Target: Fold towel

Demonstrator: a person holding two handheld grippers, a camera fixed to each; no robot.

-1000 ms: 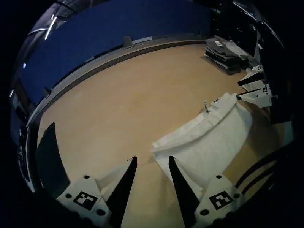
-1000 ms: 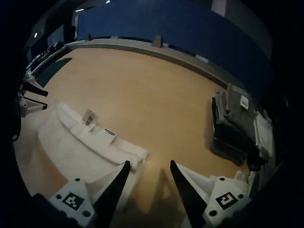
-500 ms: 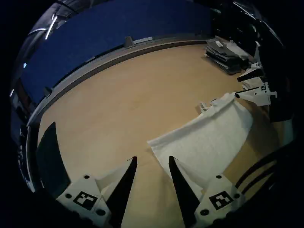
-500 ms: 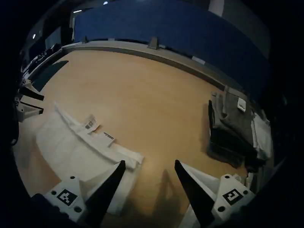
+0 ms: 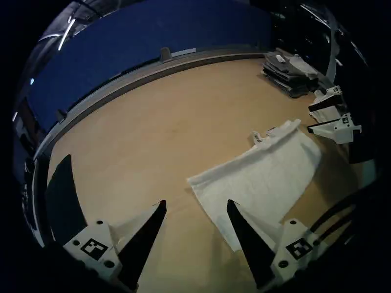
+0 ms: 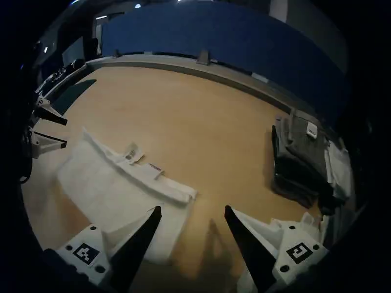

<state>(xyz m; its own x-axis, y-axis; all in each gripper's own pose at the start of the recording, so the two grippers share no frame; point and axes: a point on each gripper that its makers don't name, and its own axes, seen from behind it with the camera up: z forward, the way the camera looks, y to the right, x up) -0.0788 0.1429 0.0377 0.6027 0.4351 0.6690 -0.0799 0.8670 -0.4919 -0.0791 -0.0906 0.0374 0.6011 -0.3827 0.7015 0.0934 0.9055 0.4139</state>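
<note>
Tan table (image 5: 161, 122) — grey folded stack (image 6: 298, 161)

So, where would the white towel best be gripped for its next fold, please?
Probably by its corners: the towel lies flat on the table, so only edges can be pinched. The left gripper and right gripper, both open, each have a corner just ahead; come in low from the near side.
</note>
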